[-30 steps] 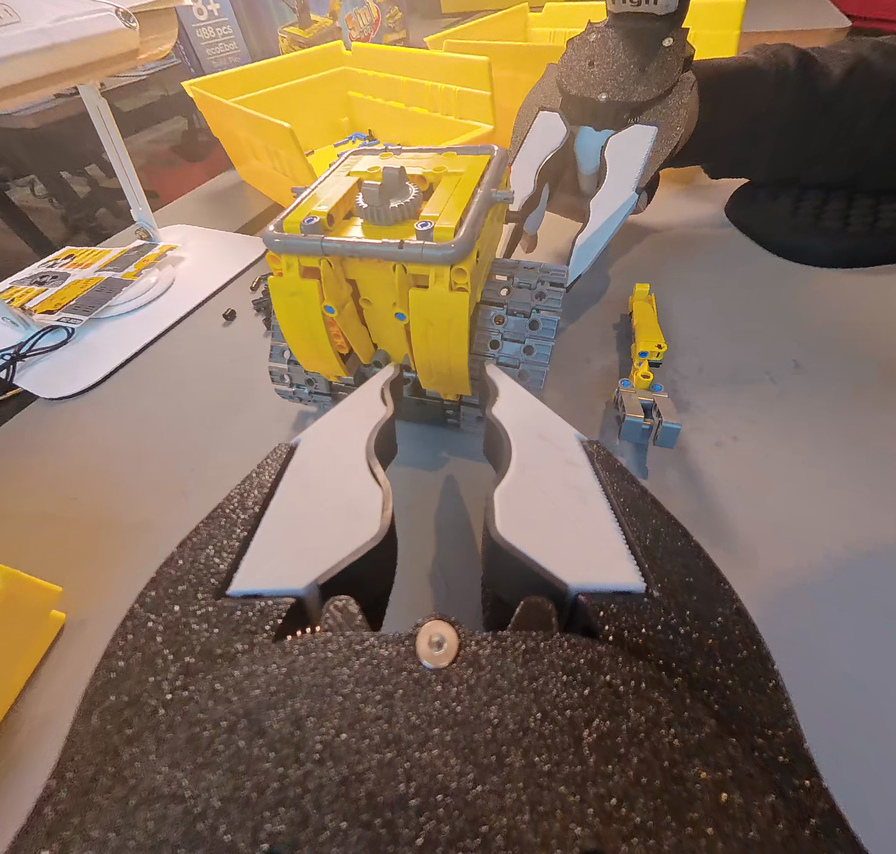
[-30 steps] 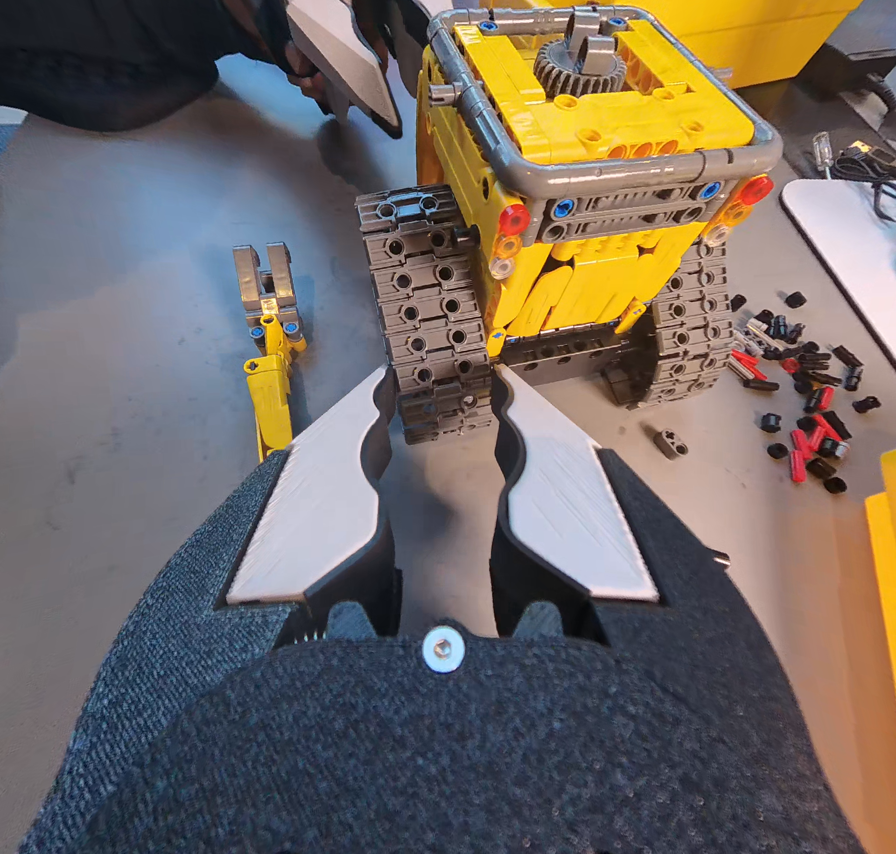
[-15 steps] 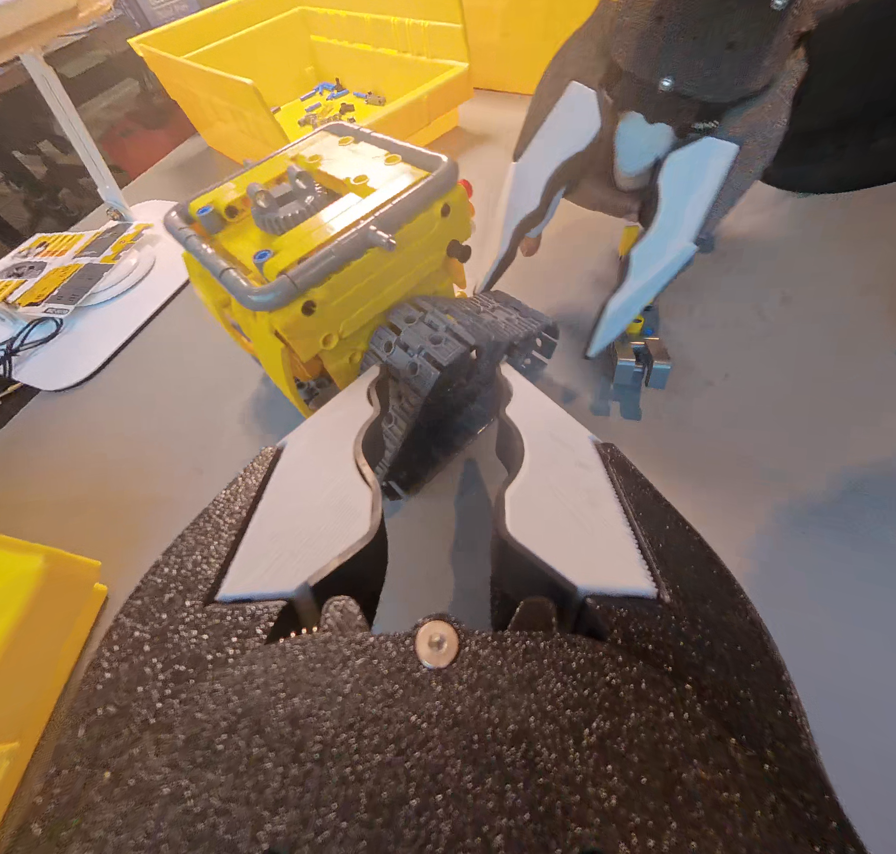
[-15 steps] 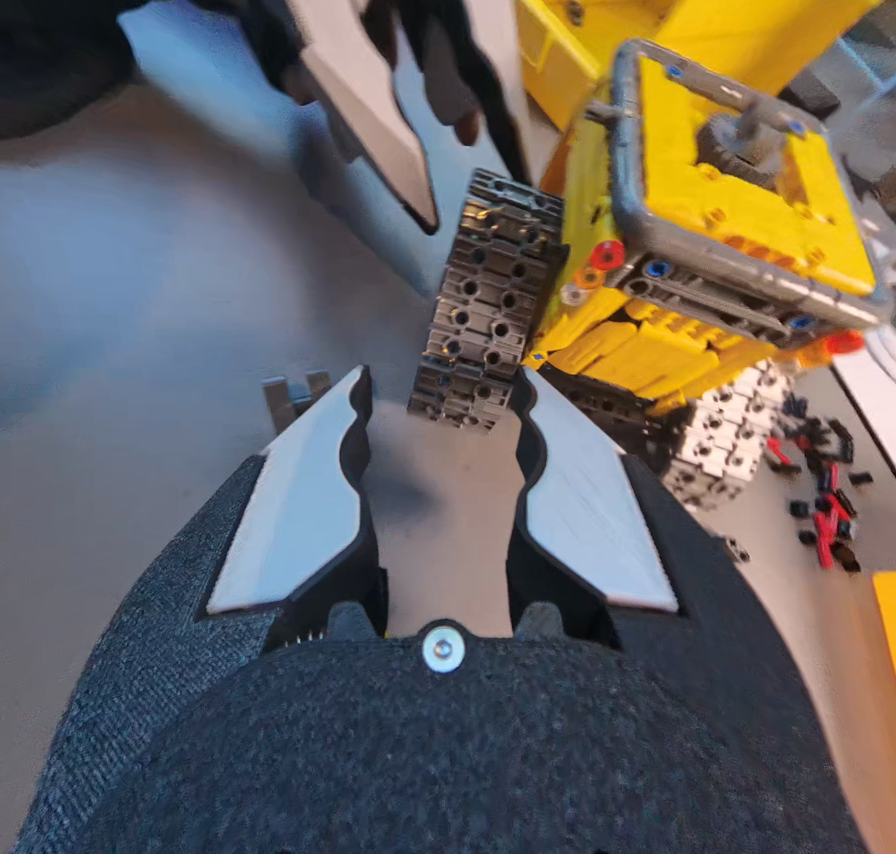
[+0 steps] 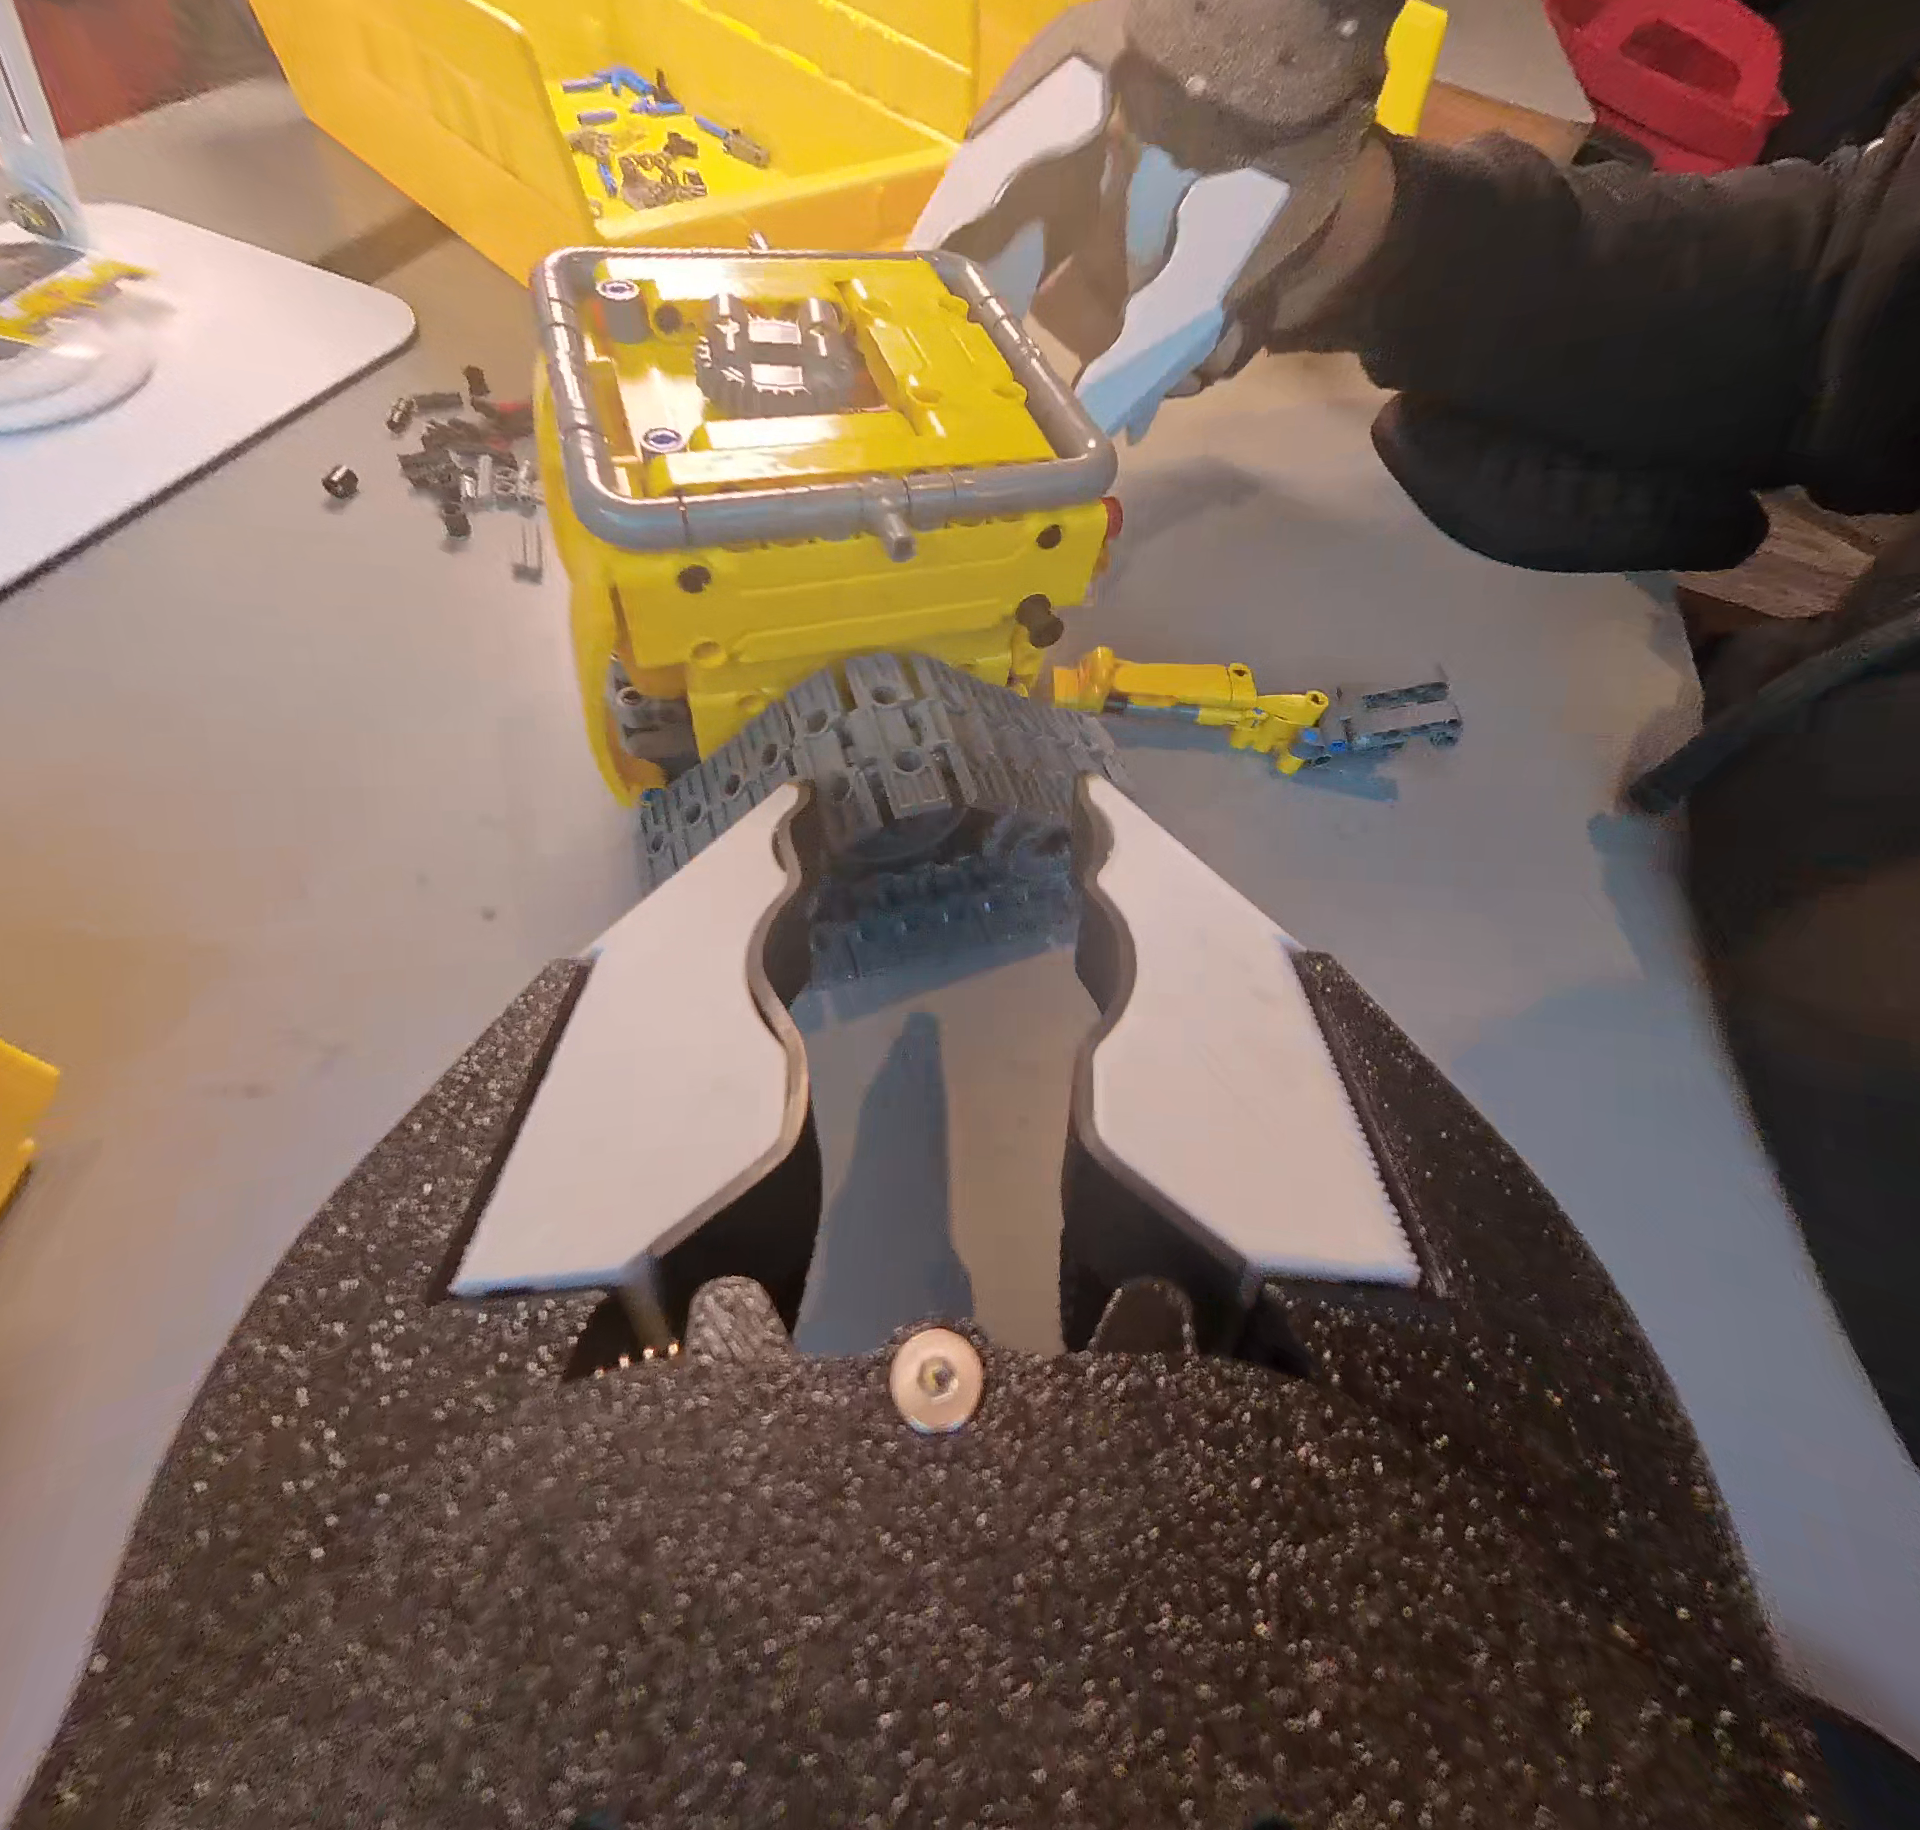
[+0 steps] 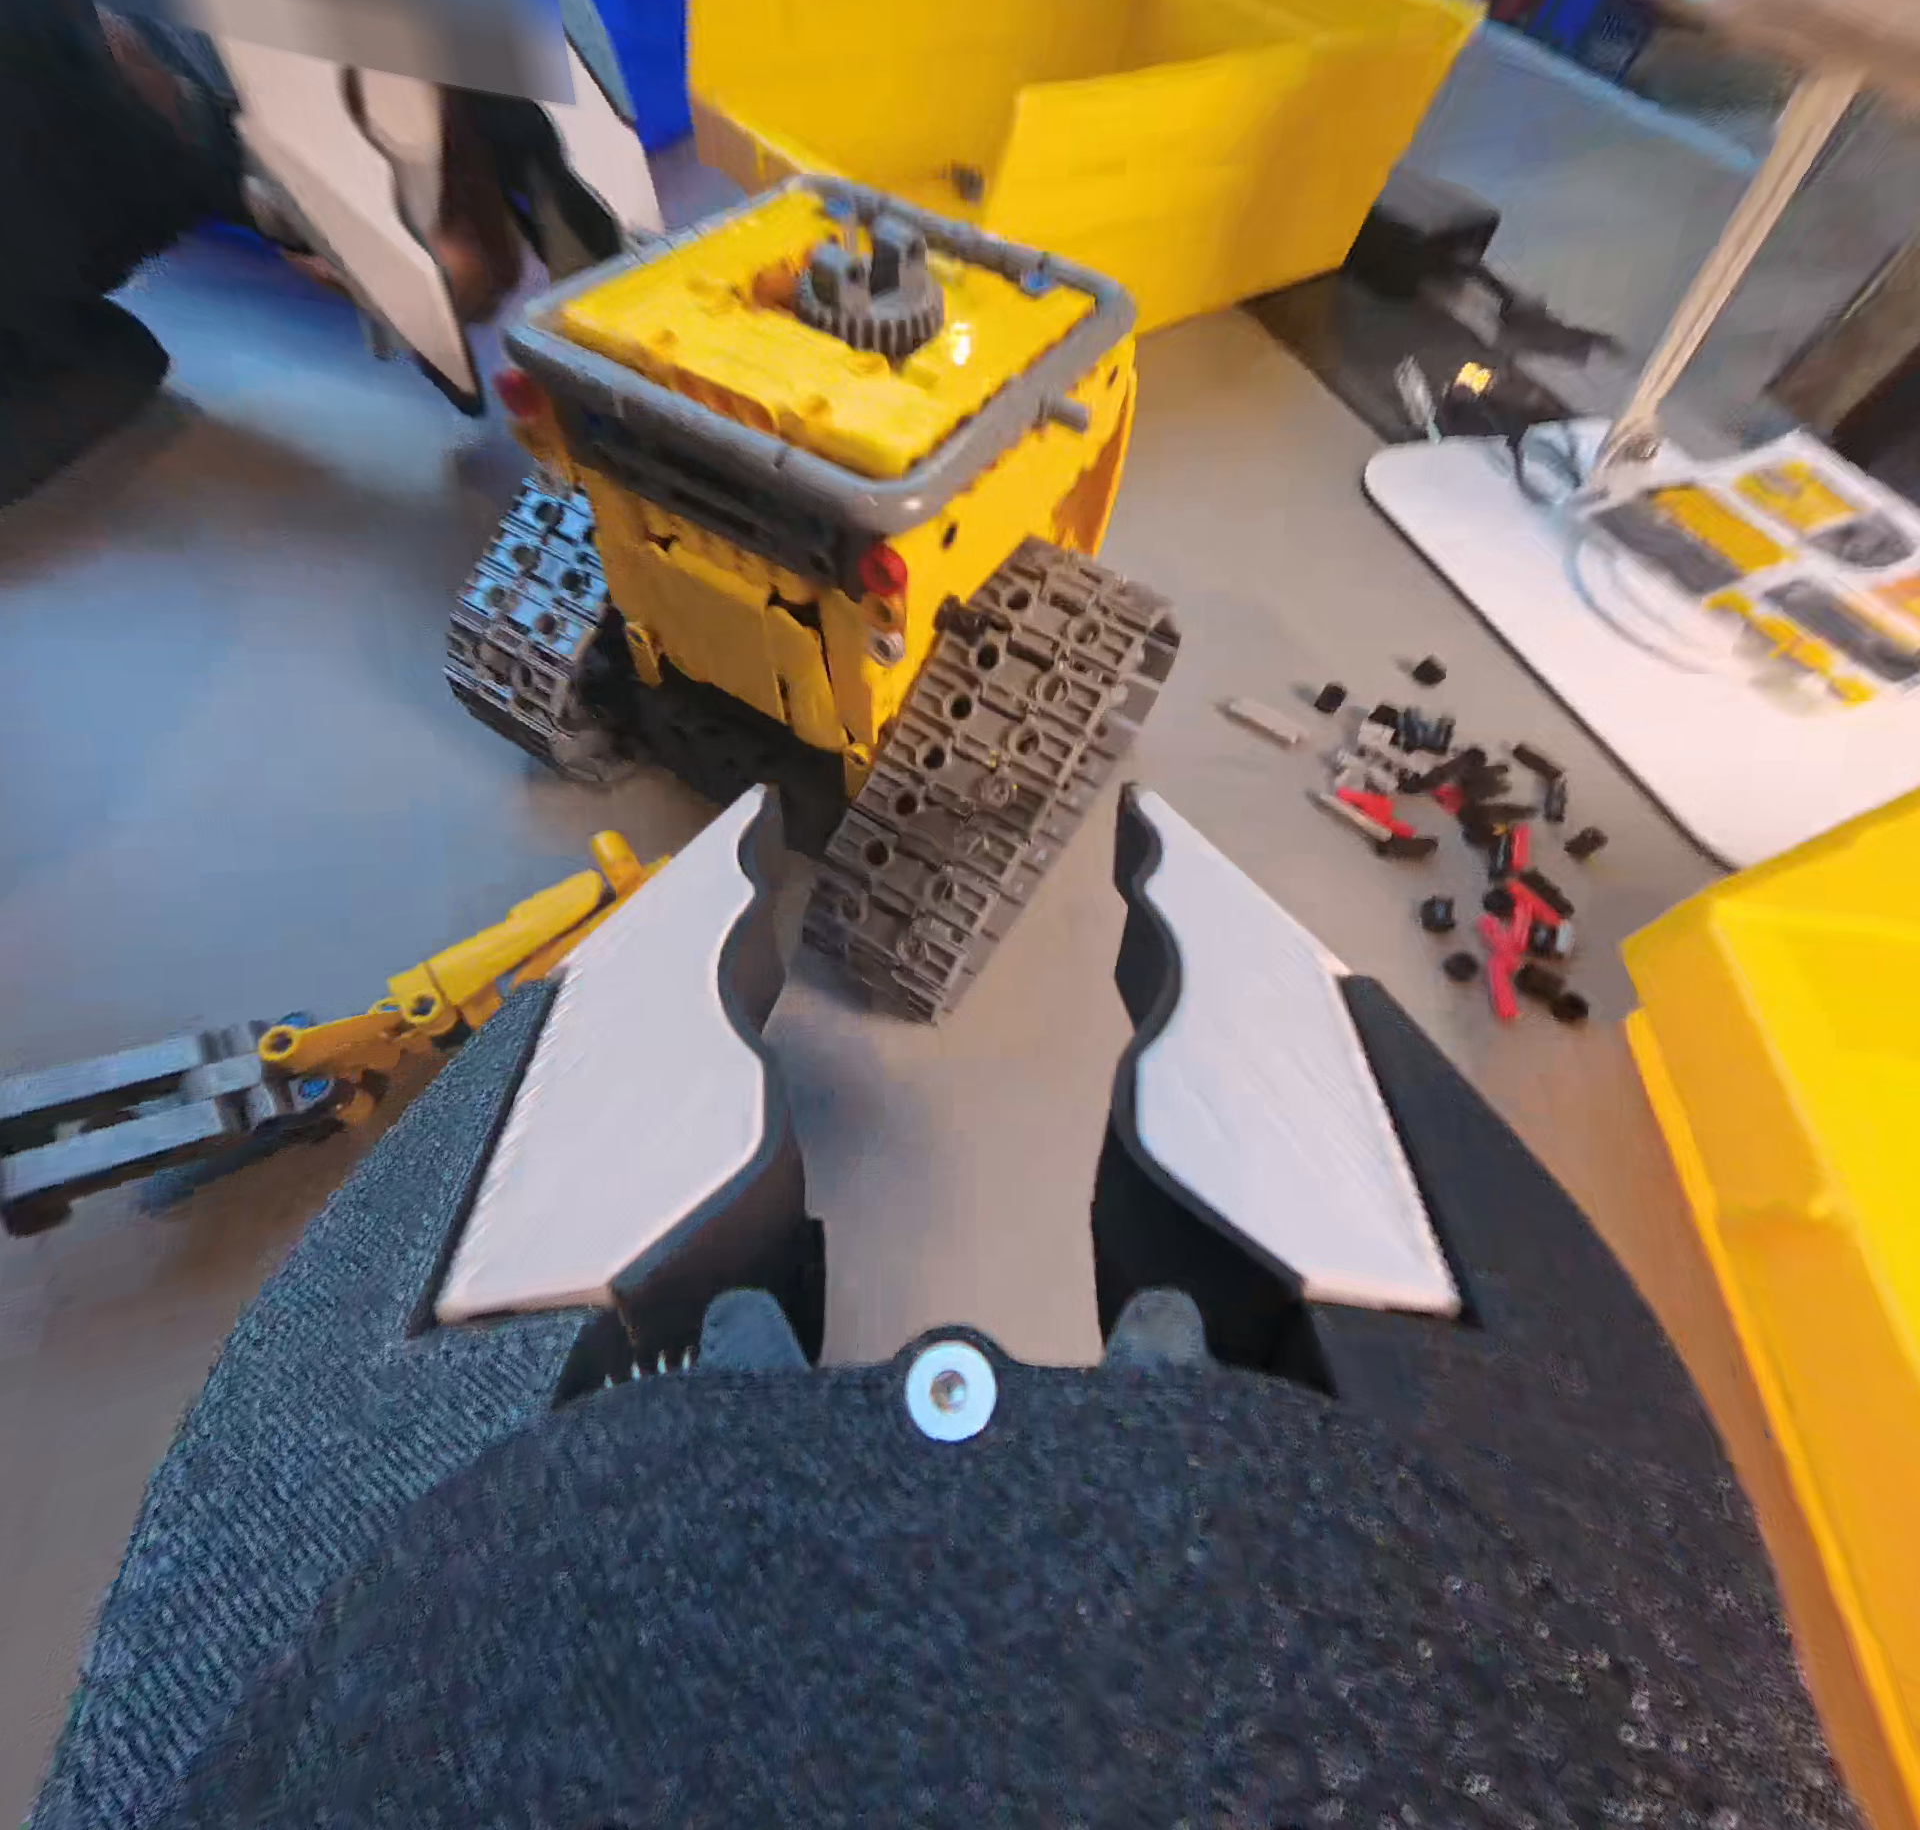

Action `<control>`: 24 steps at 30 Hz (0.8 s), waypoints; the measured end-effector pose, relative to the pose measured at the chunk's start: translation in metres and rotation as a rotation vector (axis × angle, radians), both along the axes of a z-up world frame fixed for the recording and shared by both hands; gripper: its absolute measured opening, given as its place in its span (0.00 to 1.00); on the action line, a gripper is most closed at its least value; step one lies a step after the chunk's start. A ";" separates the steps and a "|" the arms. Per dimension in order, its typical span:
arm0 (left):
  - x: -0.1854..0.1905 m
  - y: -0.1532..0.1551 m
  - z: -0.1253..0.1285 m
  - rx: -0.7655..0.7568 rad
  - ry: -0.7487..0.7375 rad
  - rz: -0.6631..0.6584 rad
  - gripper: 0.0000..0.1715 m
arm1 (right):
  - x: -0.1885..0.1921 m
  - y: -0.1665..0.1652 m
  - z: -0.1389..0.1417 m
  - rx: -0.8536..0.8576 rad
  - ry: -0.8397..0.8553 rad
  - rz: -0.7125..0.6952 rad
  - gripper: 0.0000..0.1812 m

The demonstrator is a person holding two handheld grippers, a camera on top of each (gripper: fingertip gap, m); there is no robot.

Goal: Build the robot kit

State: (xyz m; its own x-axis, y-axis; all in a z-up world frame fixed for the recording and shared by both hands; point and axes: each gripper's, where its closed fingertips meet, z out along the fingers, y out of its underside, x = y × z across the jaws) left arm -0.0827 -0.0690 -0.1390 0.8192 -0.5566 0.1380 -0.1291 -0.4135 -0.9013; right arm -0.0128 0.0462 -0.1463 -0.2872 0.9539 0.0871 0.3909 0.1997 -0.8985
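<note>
Yellow block-built toy vehicle [image 5: 831, 492] rimmed in grey tubing, with a dark grey gear on top, red and blue pin dots, and grey studded plastic tracks [image 6: 987, 804]. Beside that vehicle, a yellow-and-grey brick arm piece [image 5: 1247, 705] with blue pins. Behind it, plain yellow plastic bins [image 5: 665, 45]. Near it, black and red small loose pins [image 6: 1475, 824] on the dull grey bench [image 5: 260, 793]. Speckled black left hand-held gripper [image 5: 940, 804] with pale grey fingers [image 5: 665, 1074]; likewise the right hand-held gripper [image 6: 940, 809].

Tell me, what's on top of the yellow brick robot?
A grey gear sits in the middle of the yellow brick robot, inside a grey pipe frame running round its top edge. What lies beneath the gear inside the body is covered.
</note>
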 end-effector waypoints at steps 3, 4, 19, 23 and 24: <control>-0.001 0.005 -0.002 0.023 0.021 0.025 0.22 | -0.007 -0.002 -0.022 -0.016 -0.094 -0.006 0.27; -0.004 0.007 -0.002 0.028 0.030 0.042 0.19 | -0.007 -0.002 -0.021 -0.002 -0.099 -0.004 0.27; -0.024 0.042 -0.004 0.090 -0.042 0.262 0.10 | 0.047 -0.046 -0.013 -0.032 -0.247 0.236 0.03; -0.037 0.054 -0.003 0.134 0.002 0.379 0.14 | 0.046 -0.082 -0.018 -0.027 -0.208 0.384 0.03; -0.040 0.056 -0.003 0.149 0.024 0.405 0.16 | 0.049 -0.089 -0.019 0.000 -0.202 0.425 0.06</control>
State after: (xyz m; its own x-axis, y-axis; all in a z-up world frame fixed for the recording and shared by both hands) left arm -0.1232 -0.0130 -0.1419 0.9776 -0.2020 0.0583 -0.0053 -0.3006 -0.9537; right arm 0.0357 -0.0426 -0.1652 -0.6639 0.7478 -0.0105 0.4414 0.3804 -0.8127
